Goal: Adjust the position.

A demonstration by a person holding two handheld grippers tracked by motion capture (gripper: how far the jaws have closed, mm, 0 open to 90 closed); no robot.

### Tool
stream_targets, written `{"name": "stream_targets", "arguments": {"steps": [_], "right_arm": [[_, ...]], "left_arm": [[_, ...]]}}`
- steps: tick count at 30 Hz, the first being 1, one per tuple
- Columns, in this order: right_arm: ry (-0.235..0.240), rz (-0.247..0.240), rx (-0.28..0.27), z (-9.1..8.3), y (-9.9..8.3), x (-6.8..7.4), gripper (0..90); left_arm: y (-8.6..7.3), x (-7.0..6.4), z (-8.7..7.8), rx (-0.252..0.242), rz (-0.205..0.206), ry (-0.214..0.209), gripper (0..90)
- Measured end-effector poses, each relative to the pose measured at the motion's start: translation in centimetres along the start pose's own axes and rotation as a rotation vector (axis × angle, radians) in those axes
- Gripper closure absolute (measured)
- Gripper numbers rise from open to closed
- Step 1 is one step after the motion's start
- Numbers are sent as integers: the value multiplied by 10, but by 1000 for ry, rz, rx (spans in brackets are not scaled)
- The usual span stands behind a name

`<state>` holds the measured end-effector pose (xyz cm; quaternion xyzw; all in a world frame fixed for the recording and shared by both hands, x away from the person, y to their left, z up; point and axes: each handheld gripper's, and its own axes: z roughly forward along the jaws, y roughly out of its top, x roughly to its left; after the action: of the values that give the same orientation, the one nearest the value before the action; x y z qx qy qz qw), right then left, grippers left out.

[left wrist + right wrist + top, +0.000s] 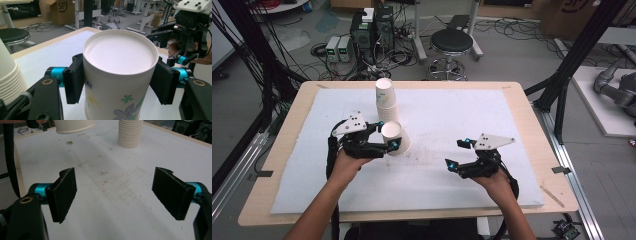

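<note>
Paper is the material of the cup (394,137) that is gripped by the left tongs (387,136), one black pad pressed to each side of its wall. In the left gripper view the cup (120,75) is seen between the two pads with its flat closed end turned toward the camera, and a flower print is seen lower on its side. It is held tilted above the white mat (452,120) that covers the desk (287,125), just in front of the stack of cups (385,100), which stands upright on the mat. The right tongs (458,154) are held wide open with nothing between them, well apart from the cup, over a stained part of the mat (110,180).
</note>
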<state>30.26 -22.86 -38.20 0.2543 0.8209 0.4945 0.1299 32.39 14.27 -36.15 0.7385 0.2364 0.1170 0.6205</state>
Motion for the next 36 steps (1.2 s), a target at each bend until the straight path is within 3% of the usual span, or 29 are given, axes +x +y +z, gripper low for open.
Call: {"name": "stream_targets", "arguments": {"steps": [11, 24, 36], "right_arm": [[42, -16, 4, 0, 0, 5, 202], [174, -61, -9, 8, 4, 16, 203], [245, -88, 5, 22, 8, 25, 203]], "left_arm": [[-2, -9, 10, 28, 0, -74, 344], [-6, -21, 22, 46, 10, -174, 343], [-5, -33, 29, 60, 53, -286, 342]]}}
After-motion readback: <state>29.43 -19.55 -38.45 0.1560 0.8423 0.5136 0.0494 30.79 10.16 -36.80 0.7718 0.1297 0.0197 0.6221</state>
